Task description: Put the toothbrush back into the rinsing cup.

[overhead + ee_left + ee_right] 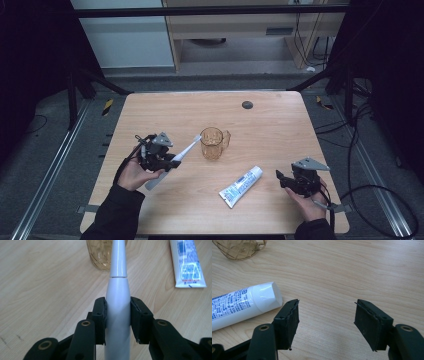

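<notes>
1. Your left gripper (pixel 172 161) is clenched on the white plastic electric toothbrush (pixel 117 315); in the left gripper view both black pads press flat against the thick part of the handle, with the slim neck running straight away from you at 12 o'clock.

2. In the high view the toothbrush is held off the pale wooden table (pixel 270 130), with its head pointing toward 2 o'clock and ending just beside the rim of the amber see-through plastic mug (pixel 214 143) at the table's middle.

3. The step in hand looks like standing the brush in that mug. Keep the grip firm and even: the handle is smooth and tapered, so it could slip forward if you ease off early.

4. Tilt the brush more upright above the mouth before lowering, so it doesn't catch the rim; the mug looks light and could tip or slide.

5. Let go only once the brush rests inside.

6. Your right gripper (pixel 327 320) hovers empty, jaws spread wide, at about 4 o'clock from the mug. The white toothpaste tube with blue print (pixel 242 305) lies flat just beside its left jaw, cap nearest. Keep that hand clear, or use it to steady the mug.
</notes>
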Demonstrator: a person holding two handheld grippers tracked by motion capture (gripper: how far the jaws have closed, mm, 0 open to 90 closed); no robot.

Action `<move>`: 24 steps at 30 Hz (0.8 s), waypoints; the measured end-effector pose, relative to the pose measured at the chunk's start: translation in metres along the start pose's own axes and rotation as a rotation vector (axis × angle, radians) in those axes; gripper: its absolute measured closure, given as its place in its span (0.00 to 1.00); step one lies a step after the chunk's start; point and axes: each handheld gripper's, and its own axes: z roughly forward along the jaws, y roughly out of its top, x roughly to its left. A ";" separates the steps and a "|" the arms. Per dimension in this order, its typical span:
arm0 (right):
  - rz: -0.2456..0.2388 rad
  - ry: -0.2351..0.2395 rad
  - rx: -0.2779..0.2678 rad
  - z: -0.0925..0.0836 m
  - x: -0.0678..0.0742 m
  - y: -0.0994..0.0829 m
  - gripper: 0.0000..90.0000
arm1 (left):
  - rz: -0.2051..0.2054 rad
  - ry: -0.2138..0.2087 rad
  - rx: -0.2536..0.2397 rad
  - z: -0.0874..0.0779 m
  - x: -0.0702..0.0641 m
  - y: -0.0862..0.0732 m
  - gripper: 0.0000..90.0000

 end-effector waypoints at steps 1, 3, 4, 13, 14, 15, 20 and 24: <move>0.000 -0.001 -0.001 0.000 0.000 0.000 0.40 | -0.010 0.010 -0.020 -0.002 0.000 0.000 0.74; 0.001 -0.003 -0.002 0.000 0.000 0.000 0.40 | -0.033 0.033 -0.062 -0.005 0.002 0.000 0.74; 0.002 -0.003 -0.001 0.000 0.000 0.000 0.40 | -0.043 0.045 -0.082 -0.007 0.003 -0.001 0.74; -0.003 -0.011 -0.009 0.000 0.000 -0.001 0.40 | -0.138 0.149 -0.228 -0.017 0.007 -0.005 0.74; -0.002 -0.011 -0.011 0.000 0.000 -0.001 0.40 | -0.147 0.163 -0.243 -0.018 0.007 -0.006 0.74; -0.002 -0.013 -0.011 0.000 0.000 -0.001 0.40 | -0.160 0.191 -0.272 -0.019 0.006 -0.007 0.74; -0.005 -0.013 -0.011 0.000 0.000 -0.001 0.40 | -0.179 0.227 -0.318 -0.020 0.005 -0.007 0.74; -0.004 -0.014 -0.011 0.000 0.000 -0.001 0.39 | -0.181 0.244 -0.354 -0.020 0.002 -0.007 0.74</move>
